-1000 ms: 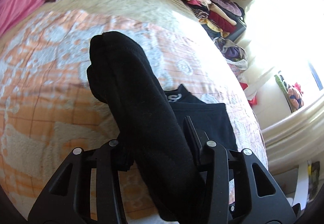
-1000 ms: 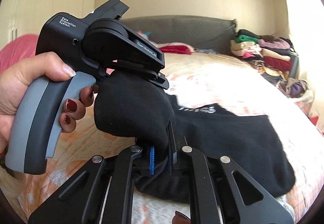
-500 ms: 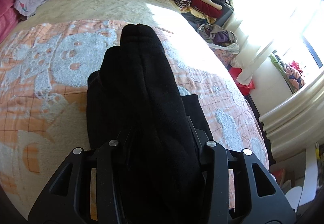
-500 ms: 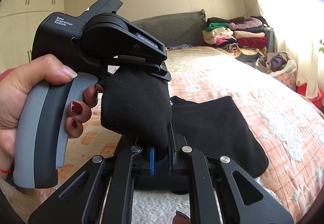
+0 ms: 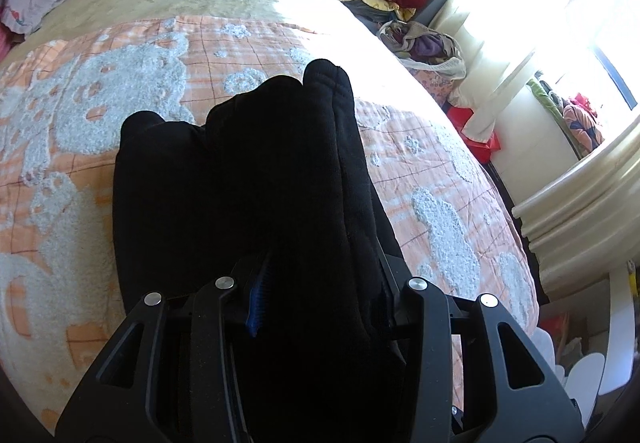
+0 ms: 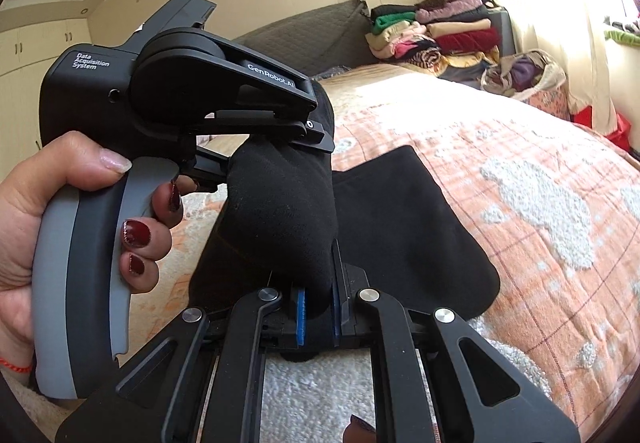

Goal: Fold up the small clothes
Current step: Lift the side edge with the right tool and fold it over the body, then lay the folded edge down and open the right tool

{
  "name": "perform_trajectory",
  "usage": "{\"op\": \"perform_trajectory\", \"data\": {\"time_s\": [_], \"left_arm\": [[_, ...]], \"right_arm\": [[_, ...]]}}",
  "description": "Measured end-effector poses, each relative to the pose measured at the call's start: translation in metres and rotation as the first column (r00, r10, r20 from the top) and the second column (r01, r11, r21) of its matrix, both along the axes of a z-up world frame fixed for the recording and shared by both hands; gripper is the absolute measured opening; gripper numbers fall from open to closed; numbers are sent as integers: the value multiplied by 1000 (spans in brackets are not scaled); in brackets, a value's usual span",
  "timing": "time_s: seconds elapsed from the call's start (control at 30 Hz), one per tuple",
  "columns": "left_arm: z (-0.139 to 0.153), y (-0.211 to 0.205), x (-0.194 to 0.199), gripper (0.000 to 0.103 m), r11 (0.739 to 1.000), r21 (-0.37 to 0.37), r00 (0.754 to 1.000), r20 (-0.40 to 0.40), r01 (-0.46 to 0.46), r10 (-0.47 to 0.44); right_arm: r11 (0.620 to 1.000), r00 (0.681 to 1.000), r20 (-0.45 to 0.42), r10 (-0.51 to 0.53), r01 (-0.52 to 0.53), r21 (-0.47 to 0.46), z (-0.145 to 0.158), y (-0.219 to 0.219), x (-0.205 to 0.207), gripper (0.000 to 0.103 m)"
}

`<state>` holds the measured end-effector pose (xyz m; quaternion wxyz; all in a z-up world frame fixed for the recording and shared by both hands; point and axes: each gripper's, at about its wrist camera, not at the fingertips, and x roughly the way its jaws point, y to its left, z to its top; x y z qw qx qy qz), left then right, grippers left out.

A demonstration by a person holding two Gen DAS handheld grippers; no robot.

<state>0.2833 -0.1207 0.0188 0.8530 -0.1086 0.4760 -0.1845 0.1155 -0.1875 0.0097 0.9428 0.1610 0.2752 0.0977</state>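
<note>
My left gripper and right gripper both clench the soft black fleece garment, probably to double it over the orange patterned bed.

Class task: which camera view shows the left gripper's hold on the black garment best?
The right wrist view: the left gripper appears side-on, clamped on the black garment. The left wrist view shows only cloth covering its own fingers.

The left tongs' fingertips are buried in the black garment, and much of the bed beneath it is covered. Beside the garment, the hand is cut off by the picture's left edge. The right tongs' pads are partly hidden by cloth.
</note>
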Motion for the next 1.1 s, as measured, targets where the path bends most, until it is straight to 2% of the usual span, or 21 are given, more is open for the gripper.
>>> {"op": "perform_trajectory", "data": {"time_s": [0.23, 0.3, 0.37, 0.4, 0.47, 0.57, 0.6, 0.67, 0.73, 0.77, 0.8, 0.93, 1.1], "left_arm": [[-11, -18, 7, 35, 999, 23, 1000, -15, 23, -23], [-13, -21, 8, 40, 1000, 17, 1000, -19, 24, -24], [-15, -24, 8, 61, 999, -6, 999, -30, 38, -38], [-15, -25, 7, 65, 999, -23, 998, -34, 45, -46], [-10, -22, 2, 68, 997, -54, 998, -20, 59, -60], [4, -2, -6, 68, 997, -70, 998, 34, 46, -43], [7, 6, -8, 68, 997, -62, 998, 50, 34, -31], [10, 23, -15, 68, 1000, -2, 997, 82, -3, 3], [6, 36, -20, 68, 997, 63, 994, 104, -33, 26], [1, 44, -24, 68, 994, 100, 993, 112, -48, 37], [-3, 50, -28, 68, 990, 127, 992, 114, -60, 45], [-23, 62, -40, 68, 982, 181, 994, 97, -57, 40], [-32, 61, -52, 68, 981, 187, 995, 99, -51, 32]], "right_arm": [[999, 999, -33, -20, 21, 48, -12, -13, 3, 8], [997, 999, -44, -24, 27, 68, -15, -18, 6, 8], [995, 998, -58, -29, 34, 94, -18, -21, 7, 8], [993, 997, -68, -38, 45, 107, -21, -25, 8, 9], [990, 994, -93, -57, 69, 126, -29, -34, 8, 11], [975, 991, -127, -50, 76, 210, -36, -47, 9, 20], [971, 990, -135, -39, 69, 227, -35, -50, 9, 24], [969, 991, -134, -24, 56, 241, -30, -54, 9, 29], [963, 992, -127, -26, 59, 264, -23, -60, 8, 42], [958, 993, -120, -15, 49, 283, -20, -63, 10, 53], [953, 993, -117, 0, 36, 302, -17, -66, 13, 58], [948, 987, -154, 33, 18, 318, -13, -74, 36, 64], [952, 967, -238, 88, -11, 306, -12, -74, 78, 64]]}}
